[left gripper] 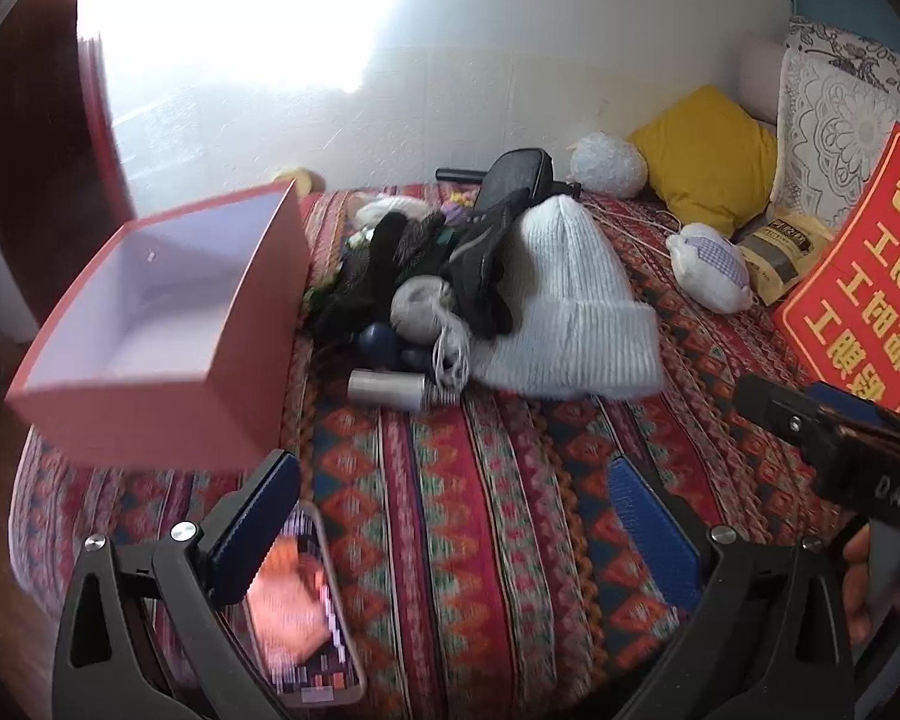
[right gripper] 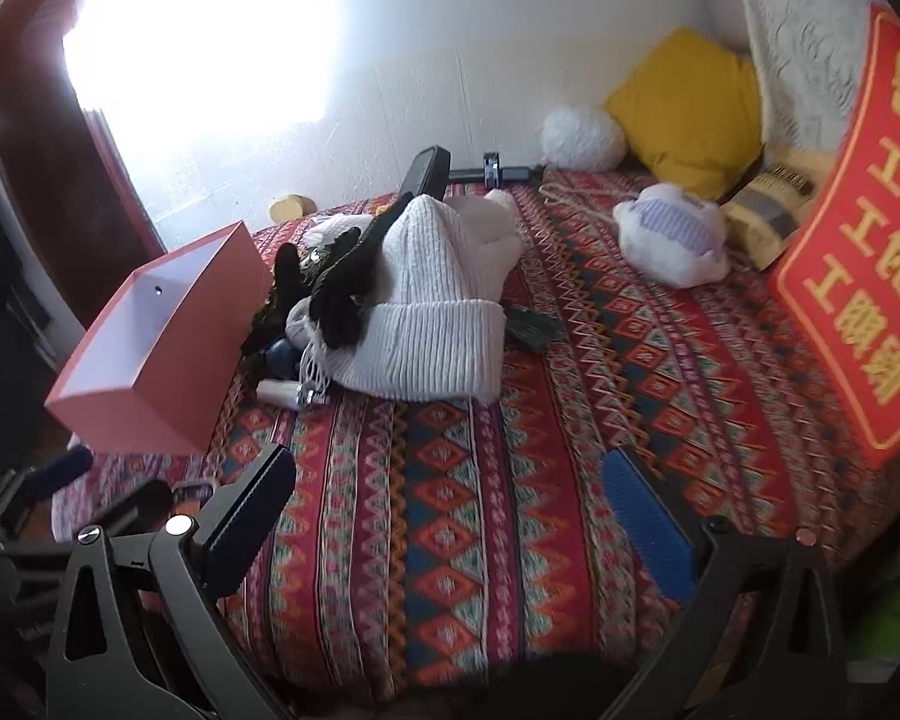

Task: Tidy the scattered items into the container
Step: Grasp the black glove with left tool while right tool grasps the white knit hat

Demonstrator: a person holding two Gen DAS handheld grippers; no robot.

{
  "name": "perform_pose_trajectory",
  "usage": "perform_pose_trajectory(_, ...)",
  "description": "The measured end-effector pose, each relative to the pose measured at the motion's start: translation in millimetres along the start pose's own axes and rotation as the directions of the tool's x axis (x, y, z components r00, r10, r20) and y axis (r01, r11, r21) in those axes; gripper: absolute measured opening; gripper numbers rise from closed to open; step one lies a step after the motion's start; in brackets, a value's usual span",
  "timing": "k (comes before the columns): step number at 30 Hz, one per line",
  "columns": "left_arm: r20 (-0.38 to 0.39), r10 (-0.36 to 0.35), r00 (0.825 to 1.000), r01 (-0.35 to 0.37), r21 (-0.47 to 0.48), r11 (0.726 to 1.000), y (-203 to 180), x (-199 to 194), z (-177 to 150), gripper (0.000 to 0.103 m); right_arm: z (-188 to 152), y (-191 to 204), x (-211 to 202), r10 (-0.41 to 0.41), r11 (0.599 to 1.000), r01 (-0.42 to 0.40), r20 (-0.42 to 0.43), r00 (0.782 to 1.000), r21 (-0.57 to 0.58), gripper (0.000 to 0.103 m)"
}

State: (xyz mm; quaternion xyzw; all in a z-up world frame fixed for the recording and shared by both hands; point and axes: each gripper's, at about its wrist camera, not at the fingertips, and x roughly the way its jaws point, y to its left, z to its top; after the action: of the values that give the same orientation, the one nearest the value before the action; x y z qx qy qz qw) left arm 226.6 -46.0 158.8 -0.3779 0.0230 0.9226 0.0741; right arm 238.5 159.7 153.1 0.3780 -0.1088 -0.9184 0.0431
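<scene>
Both claws are spread wide with nothing between their pads: the left claw (left gripper: 450,534) hovers low over the near part of the bed, and the right claw (right gripper: 450,528) does the same a little further right. An open pink box (left gripper: 150,324) with a pale, bare inside sits at the left edge of the bed, tilted. Just right of it lies a heap of loose things: a white knitted hat (left gripper: 570,312), a black glove (left gripper: 486,264) draped over the hat's left side, a grey ball of yarn (left gripper: 420,306), dark blue balls (left gripper: 381,345) and a silver tube (left gripper: 387,389) at the near edge of the heap. A phone (left gripper: 303,612) lies blurred beside the left claw's left finger. The bed (right gripper: 450,480) wears a red patterned cover and stands against a white wall with bright glare on it. Far right are a yellow cushion (right gripper: 690,108), a small white stuffed toy (right gripper: 672,234) and a red sign with yellow characters (right gripper: 858,240).
</scene>
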Motion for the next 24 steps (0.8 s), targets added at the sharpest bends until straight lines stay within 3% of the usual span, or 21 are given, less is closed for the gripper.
perform_pose_trajectory(2, -0.002, 0.003, 1.0, -0.003, 0.032, 0.999, -2.5, 33.7, 28.4, 0.103, 22.3, -5.2, 36.3, 0.033, 0.999, -0.033, -0.012, 0.999, 0.04, 0.102)
perform_pose_trajectory(5, -0.05, -0.068, 0.996, 0.07, 0.048, 0.996, -4.1, 86.5, 65.5, 0.103, 53.9, -8.8, 93.9, 0.038, 0.997, -0.036, -0.033, 0.999, 0.075, 0.102)
perform_pose_trajectory(8, -0.108, -0.1, 0.989, 0.108, 0.069, 0.992, -11.0, 130.2, 91.5, 0.091, 66.6, -17.2, 136.6, 0.049, 0.991, -0.044, -0.034, 0.998, 0.13, 0.1)
perform_pose_trajectory(10, -0.116, -0.095, 0.989, 0.109, 0.119, 0.987, -22.4, 150.3, 101.9, 0.089, 62.1, -32.7, 152.3, 0.067, 0.977, -0.054, -0.057, 0.996, 0.206, 0.08)
perform_pose_trajectory(12, -0.134, -0.098, 0.986, 0.119, 0.157, 0.98, -33.5, 167.5, 108.7, 0.076, 59.0, -45.8, 160.8, 0.126, 0.963, -0.102, -0.081, 0.989, 0.249, 0.063)
perform_pose_trajectory(17, -0.194, -0.098, 0.976, 0.131, 0.166, 0.977, -35.1, 200.5, 117.4, 0.069, 61.2, -63.8, 168.5, 0.236, 0.927, -0.198, -0.084, 0.968, 0.319, 0.062)
perform_pose_trajectory(19, -0.216, -0.094, 0.972, 0.133, 0.172, 0.976, -34.4, 210.5, 116.4, 0.058, 64.2, -55.9, 172.2, 0.214, 0.944, -0.182, -0.093, 0.972, 0.275, 0.064)
perform_pose_trajectory(21, -0.213, -0.049, 0.976, 0.095, 0.212, 0.973, -38.4, 216.3, 113.2, 0.017, 66.3, -46.9, 178.0, 0.209, 0.953, -0.178, -0.107, 0.972, 0.247, 0.061)
perform_pose_trajectory(22, -0.203, -0.032, 0.979, 0.077, 0.219, 0.973, -38.9, 216.1, 111.6, 0.017, 65.7, -43.4, 177.8, 0.214, 0.954, -0.184, -0.108, 0.971, 0.237, 0.048)
perform_pose_trajectory(24, -0.185, -0.064, 0.981, 0.102, 0.204, 0.974, -38.2, 208.0, 110.4, 0.012, 66.3, -36.8, 171.5, 0.217, 0.96, -0.192, -0.102, 0.971, 0.206, 0.03)
